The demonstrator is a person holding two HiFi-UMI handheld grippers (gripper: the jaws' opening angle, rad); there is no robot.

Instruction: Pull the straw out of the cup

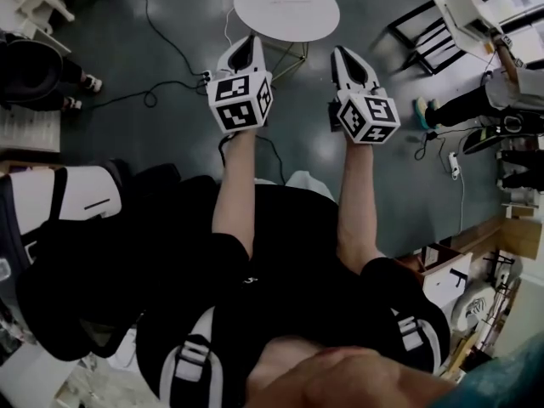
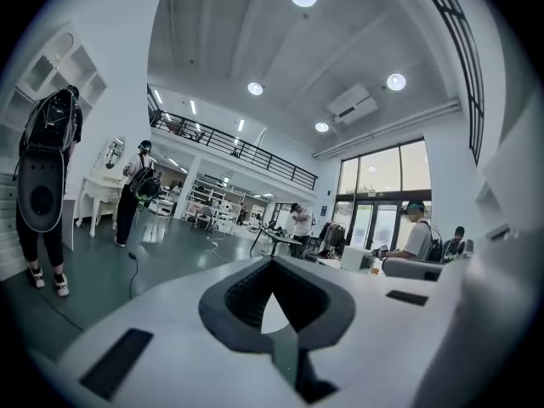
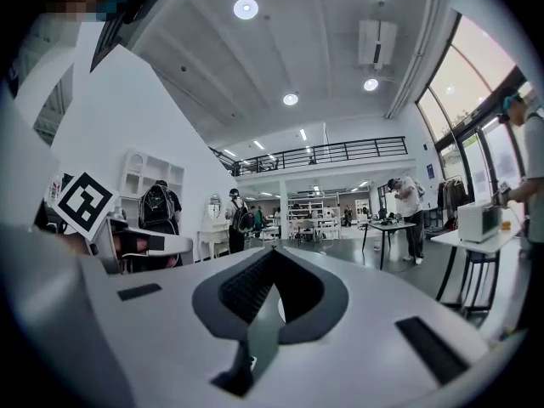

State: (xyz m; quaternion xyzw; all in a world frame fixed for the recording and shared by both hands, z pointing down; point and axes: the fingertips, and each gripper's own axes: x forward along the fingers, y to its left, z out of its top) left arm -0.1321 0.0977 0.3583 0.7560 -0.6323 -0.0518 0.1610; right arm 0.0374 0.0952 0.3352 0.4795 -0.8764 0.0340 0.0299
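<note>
No cup or straw shows in any view. In the head view a person's bare forearms hold both grippers out level over a dark floor. The left gripper [image 1: 252,41] and the right gripper [image 1: 341,53] both point toward a round white table [image 1: 286,7]. In the left gripper view the jaws of the left gripper [image 2: 272,262] meet at the tip with nothing between them. The right gripper [image 3: 274,252] looks the same in its own view, shut and empty. The left gripper's marker cube [image 3: 83,202] shows at the left edge of the right gripper view.
Cables [image 1: 157,32] trail across the floor near the round table. People with backpacks [image 2: 47,185] stand to the left, and a person in a cap [image 2: 416,232] sits at desks to the right. A white table [image 3: 484,240] stands close on the right.
</note>
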